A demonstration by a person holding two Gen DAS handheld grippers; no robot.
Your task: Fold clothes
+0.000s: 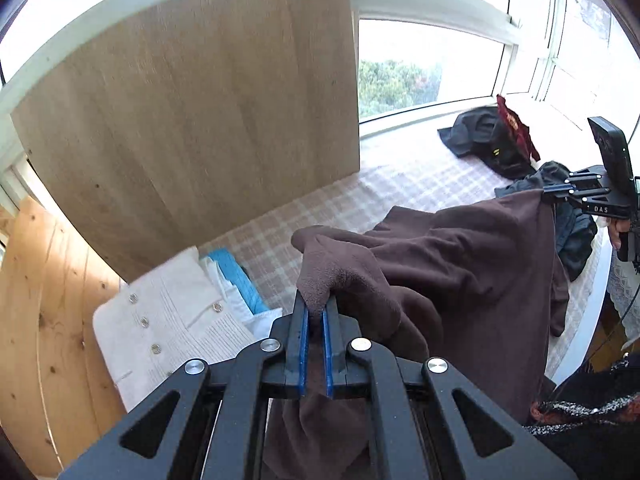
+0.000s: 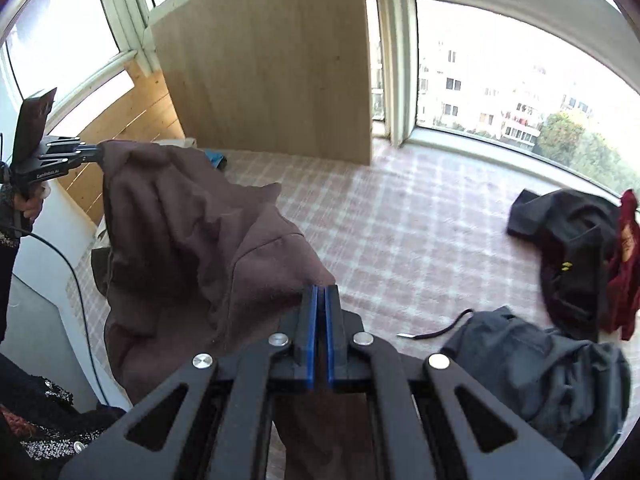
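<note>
Now 2 tongs [image 1: 316, 312] [image 2: 320, 292] pinching 1 brown garment [image 1: 460, 260].

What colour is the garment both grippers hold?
Brown garment, plain, clearest in the right wrist view.

wooden board [image 1: 192, 92], checked cover [image 2: 400, 216], window [image 2: 520, 72]

Both hand-held grippers, right [image 2: 320, 292] & left [image 2: 98, 152], pinch brown garment [image 2: 192, 232] (hanging).
</note>
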